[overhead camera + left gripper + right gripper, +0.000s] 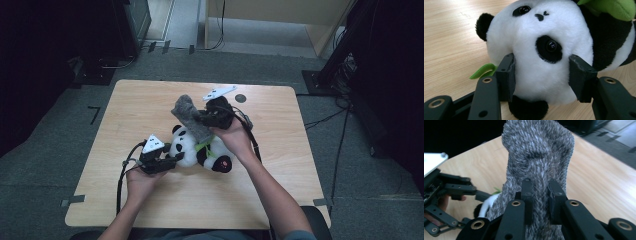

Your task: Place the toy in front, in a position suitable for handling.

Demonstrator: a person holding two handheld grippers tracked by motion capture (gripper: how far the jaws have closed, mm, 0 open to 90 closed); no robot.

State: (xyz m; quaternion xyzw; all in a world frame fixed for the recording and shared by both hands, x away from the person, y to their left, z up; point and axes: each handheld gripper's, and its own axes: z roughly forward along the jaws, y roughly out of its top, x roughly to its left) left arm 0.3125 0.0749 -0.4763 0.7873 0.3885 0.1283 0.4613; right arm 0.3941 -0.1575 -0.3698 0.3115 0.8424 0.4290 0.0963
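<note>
**Panda toy clamped at the head, grey sock pinched above it**

Panda toy [200, 150] lies on its side near the middle of the wooden table [150, 100], head toward 9 o'clock and black feet toward 3 o'clock in the high view. A green leaf piece [202, 146] sits at its neck.

1. Near edge. Both forearms enter from 6 o'clock. The left hand [140, 182] carries the left gripper [175, 159], which points toward 3 o'clock at the toy's head.
2. Left gripper state. In the left gripper view the jaws stand about half open, one pad on each side of the white head [541, 57], and both pads press into the plush. The head rests on the table between them. A green loop [484, 70] lies on the wood just beside the pad at 9 o'clock.
3. Centre. The right hand [232, 137] reaches over the toy's body from 5 o'clock and carries the right gripper [197, 119], raised above the table surface.
4. Right gripper state. In the right gripper view the jaws are nearly closed and pinch a fold of the fuzzy grey sock [537, 157]. The sock stands up from the pads toward 12 o'clock. Its lower end hangs down against the toy.
5. Far side. A small dark disc [240, 98] lies on the table at 1 o'clock from the toy, well apart from both grippers.
</note>
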